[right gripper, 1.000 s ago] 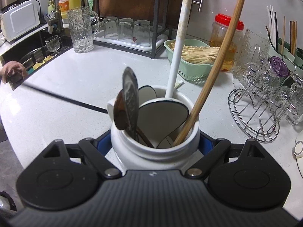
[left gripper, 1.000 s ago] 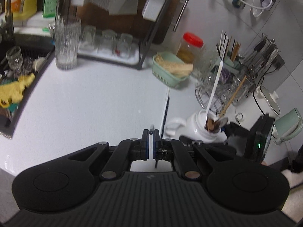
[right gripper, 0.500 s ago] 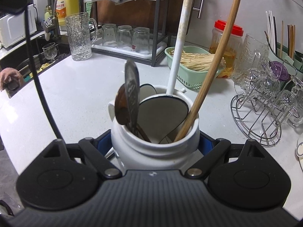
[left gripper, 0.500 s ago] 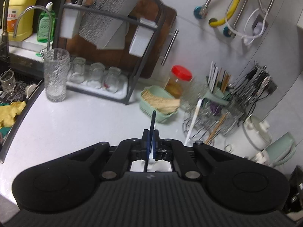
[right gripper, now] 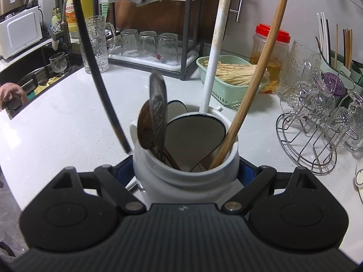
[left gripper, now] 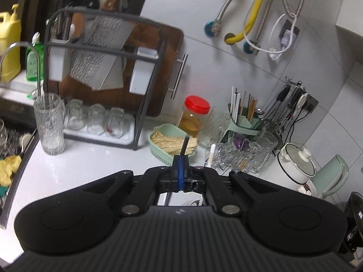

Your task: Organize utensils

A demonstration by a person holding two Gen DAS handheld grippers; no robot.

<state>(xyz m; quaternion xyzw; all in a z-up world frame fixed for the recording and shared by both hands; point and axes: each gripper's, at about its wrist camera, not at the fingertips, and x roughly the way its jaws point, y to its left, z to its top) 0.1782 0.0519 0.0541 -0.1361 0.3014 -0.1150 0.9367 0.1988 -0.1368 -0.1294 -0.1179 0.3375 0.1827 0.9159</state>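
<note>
My left gripper point(left gripper: 180, 161) is shut on a thin black stick point(left gripper: 185, 145) whose end pokes up past the pads. In the right wrist view that same black stick point(right gripper: 95, 68) hangs steeply from the top left, and its lower tip is just left of the jar's rim. My right gripper point(right gripper: 185, 170) is shut on the white ceramic jar point(right gripper: 181, 176), one blue pad on each side. Inside the jar stand a white ladle point(right gripper: 215, 45), a long wooden stick point(right gripper: 256, 74), a metal spoon point(right gripper: 157, 104) and a brown wooden spoon point(right gripper: 144, 133).
Behind the jar are a green basket point(right gripper: 226, 90) of straw-coloured sticks, a red-lidded jar point(right gripper: 271, 52) and a wire rack point(right gripper: 313, 136) with glassware. A dark dish rack point(right gripper: 186, 45) with upturned glasses, a tall glass point(right gripper: 97, 43) and the sink point(right gripper: 34, 72) lie to the left.
The left gripper has risen and tipped upward with the black stick. The stick left the counter, swung from lying flat to near upright, and its tip came beside the jar. The right gripper stayed put.
</note>
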